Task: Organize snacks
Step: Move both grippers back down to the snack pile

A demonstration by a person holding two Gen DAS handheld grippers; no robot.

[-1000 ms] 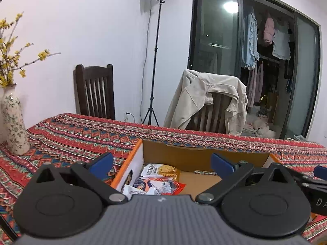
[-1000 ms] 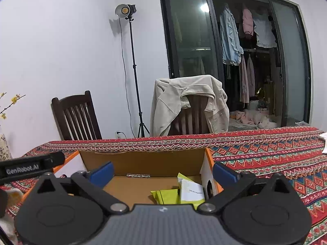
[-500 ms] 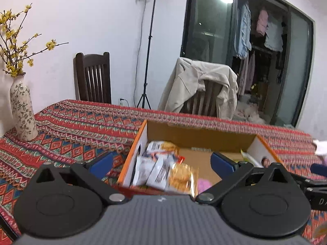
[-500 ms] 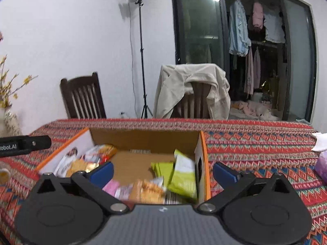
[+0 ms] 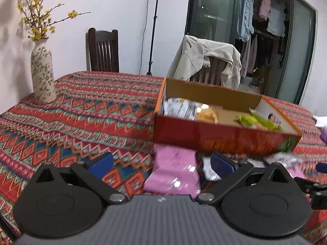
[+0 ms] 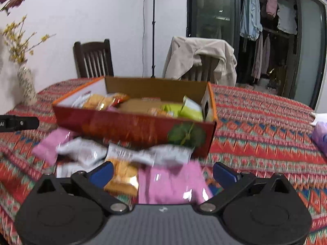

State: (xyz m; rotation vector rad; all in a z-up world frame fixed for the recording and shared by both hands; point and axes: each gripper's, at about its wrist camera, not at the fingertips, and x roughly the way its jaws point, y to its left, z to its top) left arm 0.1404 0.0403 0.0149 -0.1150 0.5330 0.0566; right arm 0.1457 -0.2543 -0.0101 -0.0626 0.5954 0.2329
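Note:
A red and orange cardboard box (image 5: pixel 220 136) (image 6: pixel 130 130) stands on the patterned tablecloth and holds white, orange and green snack packets (image 6: pixel 184 108). Loose packets lie in front of it: pink ones (image 5: pixel 173 173) (image 6: pixel 171 183), white ones (image 6: pixel 81 151) and an orange one (image 6: pixel 122 175). My left gripper (image 5: pixel 161 163) is open and empty, above the pink packet. My right gripper (image 6: pixel 163 170) is open and empty, above the pink and orange packets.
A flowered vase (image 5: pixel 41 73) stands at the table's left side. Two chairs, one draped with a beige jacket (image 5: pixel 206 59), stand behind the table. A purple pack (image 6: pixel 320 136) lies at the right. The left gripper's body (image 6: pixel 18 123) shows at the left edge of the right wrist view.
Both grippers have pulled back and up from over the box. The box front and the loose packets before it have come into view. Both stay open.

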